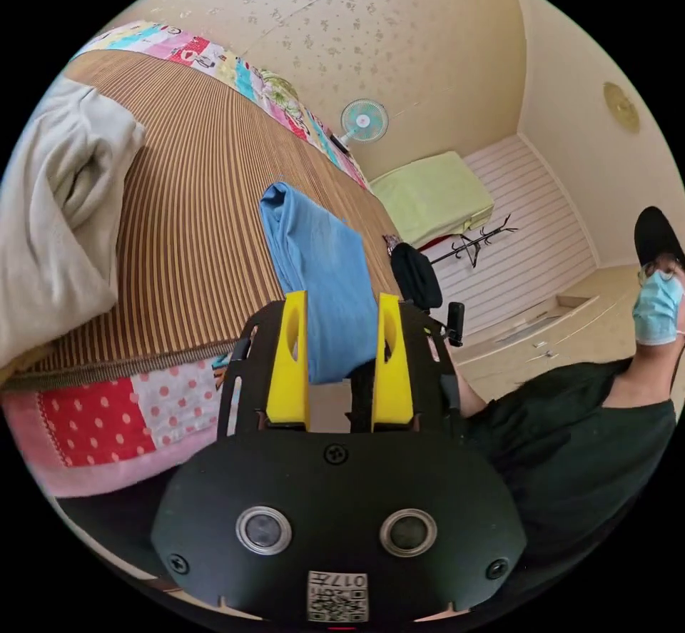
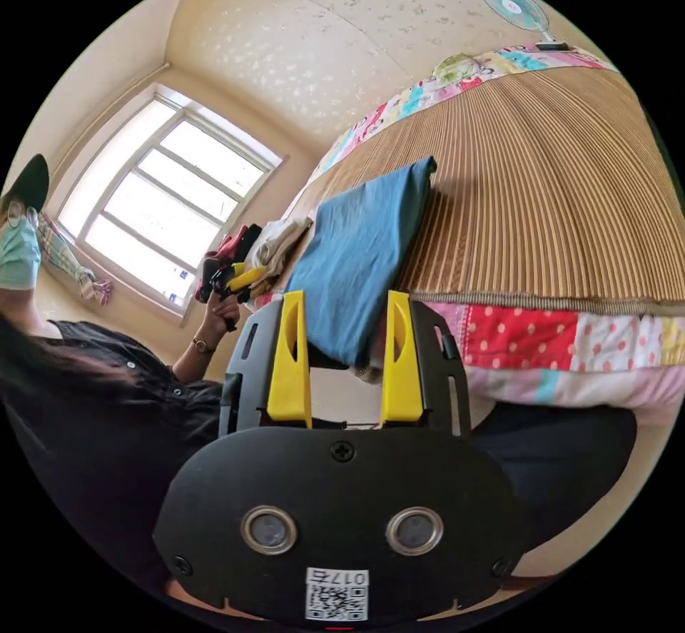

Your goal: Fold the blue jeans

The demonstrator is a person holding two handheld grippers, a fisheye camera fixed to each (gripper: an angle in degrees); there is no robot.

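I am holding my left claw [image 1: 333,319] and my right claw [image 2: 346,326] spread wide, gripping nothing. The jeans [image 2: 360,255], folded into a smooth blue rectangle, are lying on the ribbed straw mat [image 2: 542,198], one end overhanging the bed's dotted patchwork edge [image 2: 571,347].

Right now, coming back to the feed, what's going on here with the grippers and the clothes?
A person in a dark shirt holds a yellow-jawed gripper in each hand beside a bed covered with a brown striped mat. The blue jeans lie folded into a compact stack at the mat's near edge. The left gripper and the right gripper both have their jaws apart in front of that stack, gripping nothing. A crumpled cream garment waits further along the mat.
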